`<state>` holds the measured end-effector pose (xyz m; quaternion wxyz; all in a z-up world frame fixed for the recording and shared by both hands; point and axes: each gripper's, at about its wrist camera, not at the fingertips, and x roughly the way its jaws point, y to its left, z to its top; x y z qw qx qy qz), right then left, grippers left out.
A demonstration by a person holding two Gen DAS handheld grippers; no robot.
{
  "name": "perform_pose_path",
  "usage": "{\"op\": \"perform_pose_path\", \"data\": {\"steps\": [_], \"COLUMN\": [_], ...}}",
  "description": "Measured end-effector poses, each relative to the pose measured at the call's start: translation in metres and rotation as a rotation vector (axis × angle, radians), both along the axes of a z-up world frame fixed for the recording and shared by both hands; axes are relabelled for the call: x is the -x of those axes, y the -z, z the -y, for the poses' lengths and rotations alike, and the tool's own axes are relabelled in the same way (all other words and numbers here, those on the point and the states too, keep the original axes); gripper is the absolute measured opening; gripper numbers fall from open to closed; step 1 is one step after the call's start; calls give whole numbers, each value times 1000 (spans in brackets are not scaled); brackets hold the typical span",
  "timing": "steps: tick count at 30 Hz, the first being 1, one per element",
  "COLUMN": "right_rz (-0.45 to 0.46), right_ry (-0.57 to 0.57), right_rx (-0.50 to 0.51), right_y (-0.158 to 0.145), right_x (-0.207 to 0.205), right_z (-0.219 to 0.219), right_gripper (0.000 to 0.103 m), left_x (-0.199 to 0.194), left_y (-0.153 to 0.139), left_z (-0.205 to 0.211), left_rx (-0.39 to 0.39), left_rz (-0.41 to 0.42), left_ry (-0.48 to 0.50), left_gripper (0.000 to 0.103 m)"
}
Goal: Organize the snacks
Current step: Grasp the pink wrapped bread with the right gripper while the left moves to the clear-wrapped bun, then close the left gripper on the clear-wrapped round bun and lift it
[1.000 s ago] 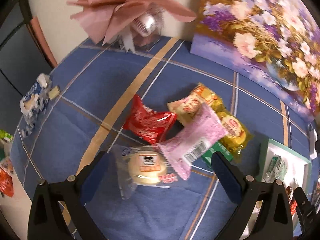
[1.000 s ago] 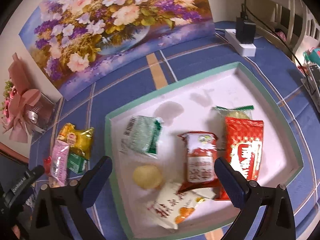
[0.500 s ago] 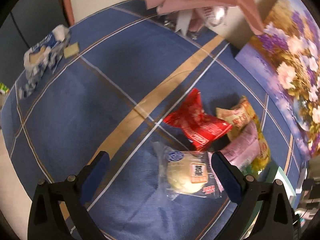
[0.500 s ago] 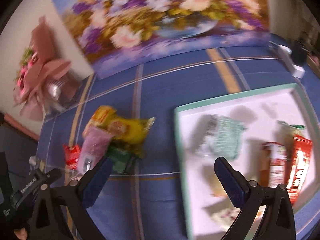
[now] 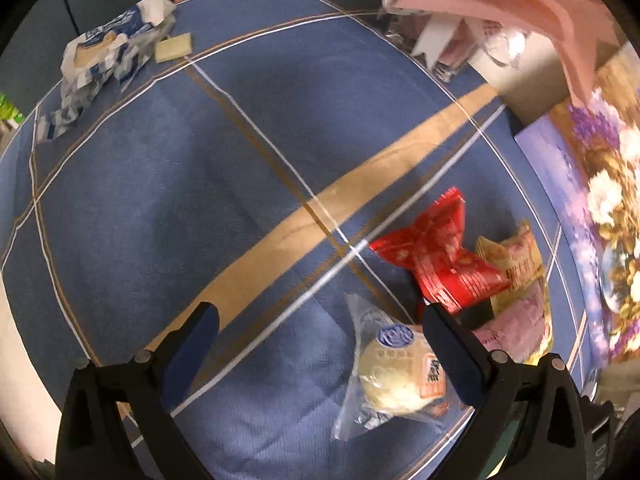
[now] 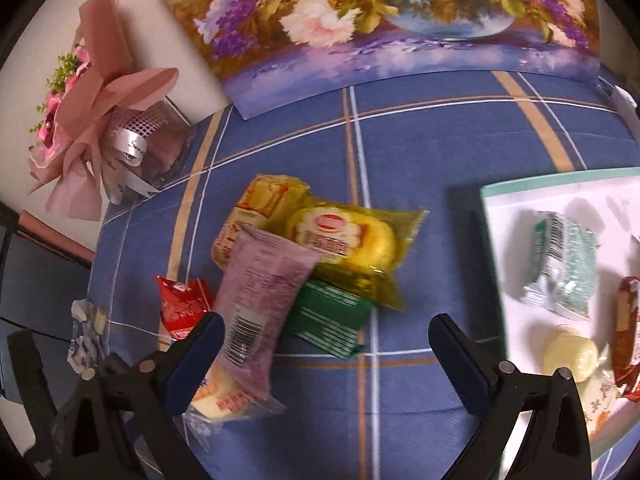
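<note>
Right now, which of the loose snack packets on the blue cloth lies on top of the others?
The pink packet. In the right wrist view it lies across the yellow packet and the green packet, with its barcode end up; the red packet lies beside the pile.
</note>
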<state>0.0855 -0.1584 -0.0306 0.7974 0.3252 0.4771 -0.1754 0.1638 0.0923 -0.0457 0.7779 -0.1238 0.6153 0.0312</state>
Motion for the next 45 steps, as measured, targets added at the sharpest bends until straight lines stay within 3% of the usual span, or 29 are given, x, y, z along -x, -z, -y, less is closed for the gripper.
{"op": "perform_pose_path", "data": {"steps": [10,16,24,35,45], "right_rz": [-47,-111,-86,-62,-48], "right_ry": [-38,-61,-72,-54,-47], "right_rx": [51,117,134,107,67], "right_y": [7,21,19,17,17], "right_x": [-35,-46,-37,-11,19], "right_z": [-22,-33,-33,-19,-8], "right_gripper": [101,98,79,50,47], "left_x": [0,2,4,9,9], "left_y": [9,14,15,7,10], "left_z": [-24,-26,-29,-6,31], "left_rx": [-14,15,96,151,119], "left_rz": [-31,-52,-68,-58,-64], "left_ry": [-93,-90,-90,-19,111], "left_gripper": [101,101,101,101,101]}}
